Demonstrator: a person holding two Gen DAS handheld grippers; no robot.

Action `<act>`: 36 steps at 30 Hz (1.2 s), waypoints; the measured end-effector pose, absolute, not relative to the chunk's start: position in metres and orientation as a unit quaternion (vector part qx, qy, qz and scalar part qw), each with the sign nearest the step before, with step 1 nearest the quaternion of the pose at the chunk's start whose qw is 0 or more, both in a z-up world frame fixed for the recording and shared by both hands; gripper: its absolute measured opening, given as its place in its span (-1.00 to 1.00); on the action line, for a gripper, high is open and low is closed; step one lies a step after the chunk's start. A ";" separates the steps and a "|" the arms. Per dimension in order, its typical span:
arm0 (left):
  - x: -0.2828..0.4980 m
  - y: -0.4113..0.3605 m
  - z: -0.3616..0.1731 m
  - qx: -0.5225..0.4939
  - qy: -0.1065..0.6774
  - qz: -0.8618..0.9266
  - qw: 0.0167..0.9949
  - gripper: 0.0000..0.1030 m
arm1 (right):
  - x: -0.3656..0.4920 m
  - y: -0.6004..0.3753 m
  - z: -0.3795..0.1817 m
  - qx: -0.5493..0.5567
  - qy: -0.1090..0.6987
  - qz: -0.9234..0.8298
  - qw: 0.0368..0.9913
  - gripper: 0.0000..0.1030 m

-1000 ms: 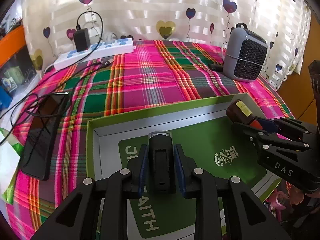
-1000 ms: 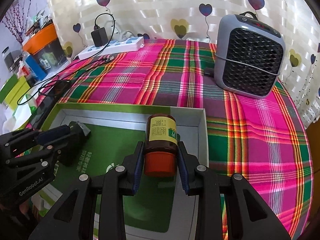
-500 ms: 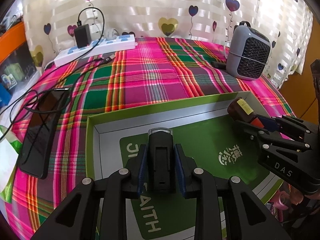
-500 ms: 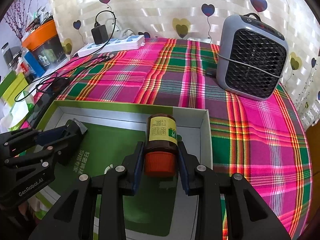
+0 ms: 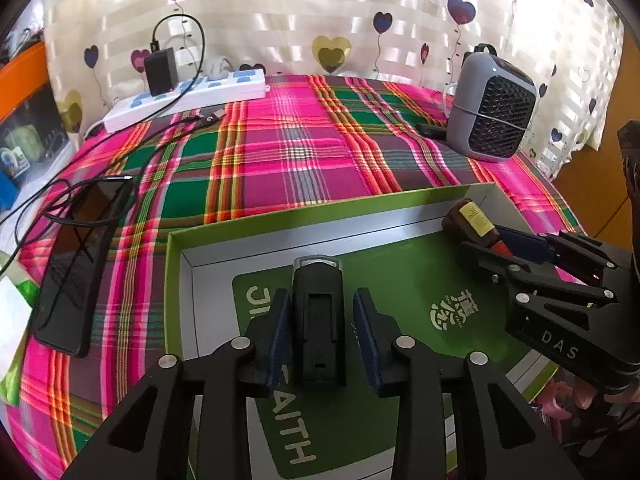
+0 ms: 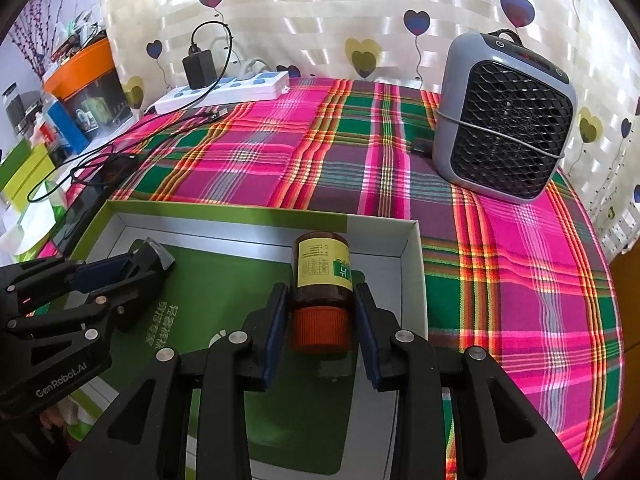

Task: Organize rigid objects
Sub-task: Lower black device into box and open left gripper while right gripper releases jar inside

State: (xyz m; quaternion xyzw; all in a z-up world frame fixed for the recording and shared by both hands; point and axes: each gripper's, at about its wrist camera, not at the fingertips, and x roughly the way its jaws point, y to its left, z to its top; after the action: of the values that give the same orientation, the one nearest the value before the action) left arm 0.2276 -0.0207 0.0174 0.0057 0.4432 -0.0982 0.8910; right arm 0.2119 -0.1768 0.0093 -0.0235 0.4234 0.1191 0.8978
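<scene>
A shallow green-rimmed white box (image 5: 320, 216) with a green printed floor lies on the plaid table. A black rectangular device (image 5: 319, 320) lies in the box between the pads of my left gripper (image 5: 320, 334); gaps show on both sides, so the jaws stand open. A brown pill bottle (image 6: 322, 276) with an orange cap lies in the box's right corner between the pads of my right gripper (image 6: 322, 324), slight gaps beside it. The bottle (image 5: 470, 220) and right gripper (image 5: 520, 256) also show in the left wrist view.
A grey fan heater (image 6: 504, 128) stands at the back right. A white power strip (image 5: 184, 100) with a black charger lies at the back left. A black phone (image 5: 76, 272) and cables lie left of the box (image 6: 256, 216). Boxes and an orange bin (image 6: 76, 68) stand far left.
Both grippers' jaws have spread slightly, letting go of the black device and the bottle, which now rest in the box. Both grippers have drawn back a little.
</scene>
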 end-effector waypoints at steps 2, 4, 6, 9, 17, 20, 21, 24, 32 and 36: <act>0.227 -0.021 0.018 0.006 0.441 -0.099 0.892 -0.32 | 0.211 -0.176 0.010 -0.022 0.422 0.124 0.898 -0.17; 0.226 -0.021 0.020 0.005 0.440 -0.098 0.893 -0.28 | 0.210 -0.174 0.011 -0.024 0.420 0.124 0.899 -0.10; 0.225 -0.020 0.021 0.004 0.438 -0.096 0.894 -0.26 | 0.209 -0.174 0.012 -0.026 0.417 0.121 0.901 -0.04; 0.224 -0.017 0.023 0.000 0.434 -0.091 0.896 -0.26 | 0.208 -0.176 0.013 -0.019 0.414 0.117 0.903 -0.02; 0.214 -0.016 0.030 -0.001 0.428 -0.092 0.899 -0.26 | 0.202 -0.178 0.014 -0.013 0.412 0.109 0.904 -0.02; 0.205 -0.016 0.034 -0.001 0.423 -0.092 0.902 -0.26 | 0.196 -0.178 0.015 -0.013 0.409 0.109 0.906 -0.02; 0.202 -0.015 0.036 -0.001 0.421 -0.090 0.903 -0.26 | 0.195 -0.177 0.016 -0.012 0.408 0.110 0.906 -0.02; 0.193 -0.016 0.040 0.000 0.416 -0.090 0.905 -0.26 | 0.189 -0.178 0.018 -0.008 0.404 0.110 0.908 -0.02; 0.166 -0.015 0.051 -0.003 0.404 -0.089 0.910 -0.26 | 0.167 -0.177 0.027 -0.007 0.393 0.109 0.913 -0.02; 0.153 -0.014 0.055 -0.006 0.399 -0.091 0.913 -0.26 | 0.157 -0.176 0.029 -0.005 0.388 0.108 0.915 -0.02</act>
State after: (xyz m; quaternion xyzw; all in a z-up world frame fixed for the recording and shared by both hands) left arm 0.1532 -0.0137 0.0551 -0.0056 0.3985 -0.0906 0.9127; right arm 0.1567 -0.1763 0.0294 -0.0047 0.3884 0.1080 0.9151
